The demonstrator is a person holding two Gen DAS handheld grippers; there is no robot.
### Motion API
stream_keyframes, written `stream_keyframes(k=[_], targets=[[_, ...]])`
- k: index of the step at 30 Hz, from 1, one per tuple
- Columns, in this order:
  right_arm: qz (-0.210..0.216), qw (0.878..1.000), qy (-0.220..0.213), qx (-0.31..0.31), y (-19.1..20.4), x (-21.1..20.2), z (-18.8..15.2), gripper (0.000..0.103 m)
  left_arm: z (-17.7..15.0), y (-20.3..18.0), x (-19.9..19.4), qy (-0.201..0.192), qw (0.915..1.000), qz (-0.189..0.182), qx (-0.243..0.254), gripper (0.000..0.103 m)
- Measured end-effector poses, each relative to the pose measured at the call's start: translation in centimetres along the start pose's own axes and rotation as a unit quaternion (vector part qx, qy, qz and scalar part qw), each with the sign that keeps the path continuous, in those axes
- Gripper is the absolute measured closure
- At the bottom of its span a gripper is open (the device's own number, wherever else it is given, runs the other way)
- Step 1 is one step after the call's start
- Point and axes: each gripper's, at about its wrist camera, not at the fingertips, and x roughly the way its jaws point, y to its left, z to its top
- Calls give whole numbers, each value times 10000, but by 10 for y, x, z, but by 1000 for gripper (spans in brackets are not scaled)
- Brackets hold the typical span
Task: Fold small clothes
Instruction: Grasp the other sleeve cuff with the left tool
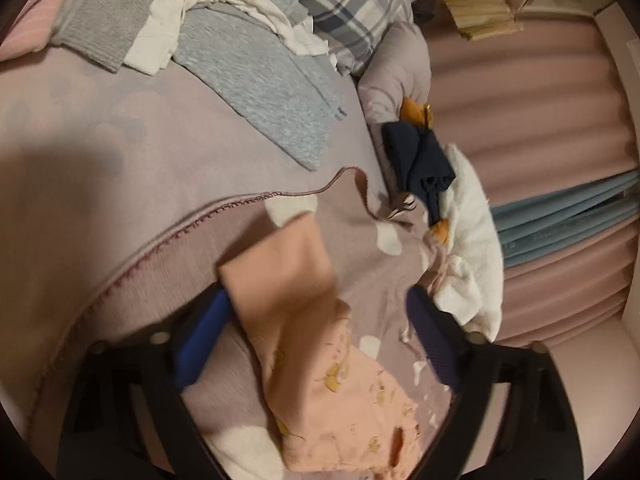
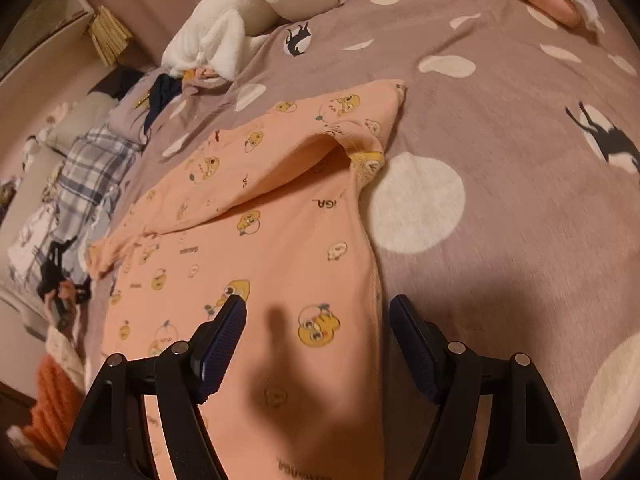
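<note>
A small peach garment (image 2: 256, 264) printed with yellow cartoon figures lies spread on a mauve blanket with white spots (image 2: 500, 128), one part folded over across its middle. My right gripper (image 2: 318, 302) hovers open just above the garment's right side edge, with nothing pinched between its fingers. In the left wrist view a plain peach sleeve of the garment (image 1: 288, 268) runs up between the fingers of my left gripper (image 1: 318, 294). That gripper is open: the sleeve's edge lies against the left finger (image 1: 200, 340), and the right finger (image 1: 434, 340) stands apart from it.
A heap of grey and white clothes (image 1: 224, 28) and plaid fabric (image 1: 360, 4) lies at the far side. A navy cloth (image 1: 416, 160) and white towel (image 1: 468, 240) sit by the bed's right edge, next to pink padding (image 1: 528, 112). An orange knit (image 2: 52, 404) lies low left.
</note>
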Motion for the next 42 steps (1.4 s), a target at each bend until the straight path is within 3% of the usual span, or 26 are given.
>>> stream_keyframes(k=[2,4,6,11,15,16,18,19,20,22,23,28,36,38,40,42], targets=[[-93,9999,14,-137,4,3,1,28,0,-2,7,140,9989,308,333,40],[-129,9997,12,-204,5,4,2,28,-3,-7,11,122,9969,455,629,40],[-159,9997,4,-193,5,6,2,28,-2,-5,12,60,9969,485,611,39],[-169,9997,12,-194,4,4,2,28,3,5,11,121,9991,170,380,36],[-149,9998,4,-92,4,4,3,28,-3,-5,14,-35,9971,481,581,37],[-186,9998,9,-95,5,4,3,28,-5,-5,15,-133,9964,567,609,42],[-276,9995,17,-162,8,5,2,28,-4,1,16,-270,9958,721,505,64],[-308,9993,18,-203,9,5,2,28,0,10,17,-274,9965,726,315,81],[-326,9992,13,-239,9,5,2,28,3,21,16,-225,9978,617,47,87],[-320,9991,9,-267,9,5,1,28,9,32,13,-113,9990,288,-322,88],[-307,9992,9,-262,8,5,1,28,9,30,13,-89,9990,321,-291,89],[-380,9988,40,-300,11,7,3,28,-2,-6,13,-344,9917,1126,526,90],[-381,9987,58,-342,11,6,3,28,-13,-60,-30,-743,9913,702,829,90],[-354,9989,78,-310,11,4,2,28,-29,-90,-38,-871,9834,905,1310,90],[-214,9995,99,-214,9,0,2,28,-60,-126,-51,-1135,9682,1116,1928,90],[77,9999,78,-8,1,-5,2,28,-90,-157,-57,-1194,9605,1031,2291,90]])
